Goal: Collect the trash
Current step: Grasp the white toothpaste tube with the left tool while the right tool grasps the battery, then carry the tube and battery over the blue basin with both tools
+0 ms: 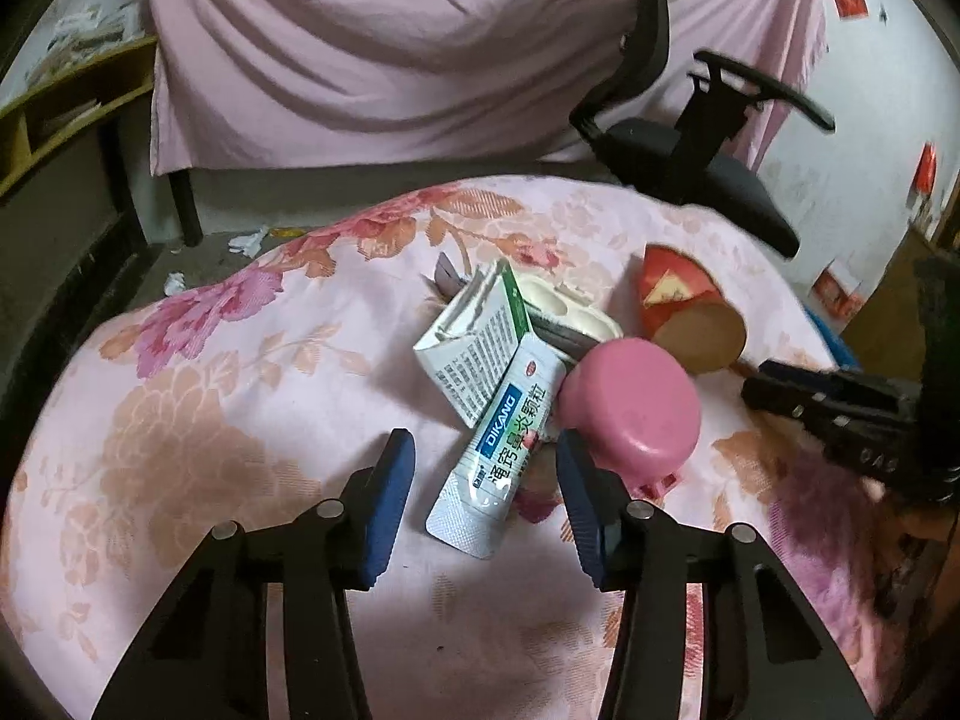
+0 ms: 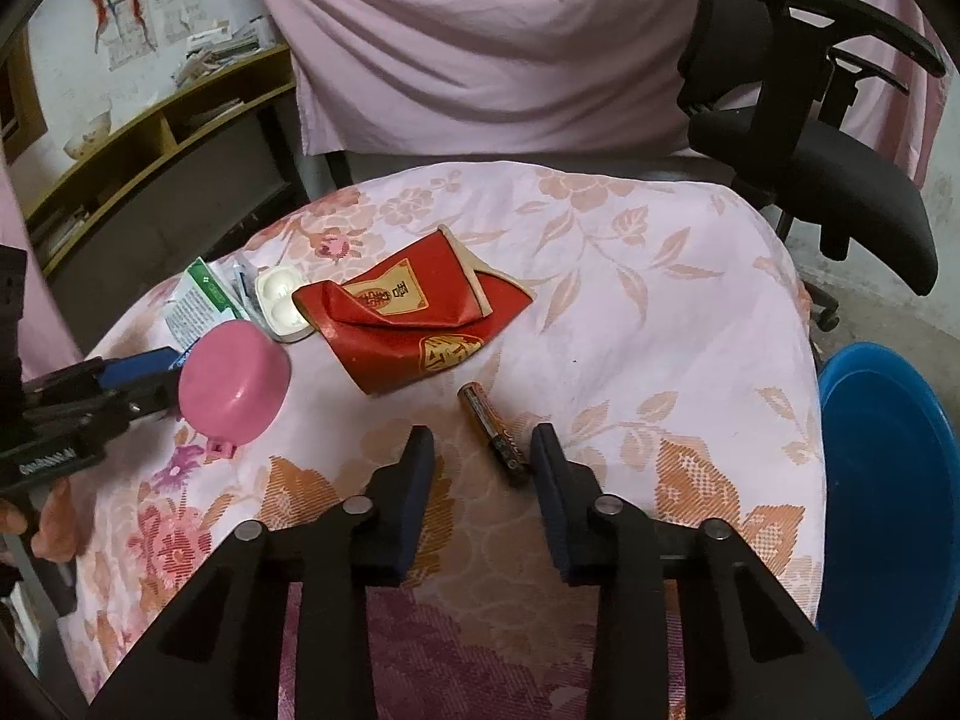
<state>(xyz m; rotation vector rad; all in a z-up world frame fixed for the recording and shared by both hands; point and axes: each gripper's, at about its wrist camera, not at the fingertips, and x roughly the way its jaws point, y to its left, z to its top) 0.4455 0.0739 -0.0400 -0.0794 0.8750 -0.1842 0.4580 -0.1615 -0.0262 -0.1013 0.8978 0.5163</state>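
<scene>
Trash lies on a floral cloth-covered table (image 1: 210,420). My left gripper (image 1: 486,456) is open, its fingers on either side of a white and blue medicine sachet (image 1: 498,450). Beside it sit a pink round lid (image 1: 633,411), a green and white medicine box (image 1: 474,342), a white plastic tray (image 1: 576,312) and a crumpled red paper packet (image 1: 684,312). My right gripper (image 2: 483,450) is open and empty, just short of a brown battery (image 2: 495,432). The red packet (image 2: 414,318) and pink lid (image 2: 237,384) lie ahead and left of it.
A blue plastic bin (image 2: 894,498) stands right of the table. A black office chair (image 2: 840,150) is behind the table on the right. A pink sheet (image 1: 390,48) hangs behind. Wooden shelves (image 2: 150,138) stand at the left.
</scene>
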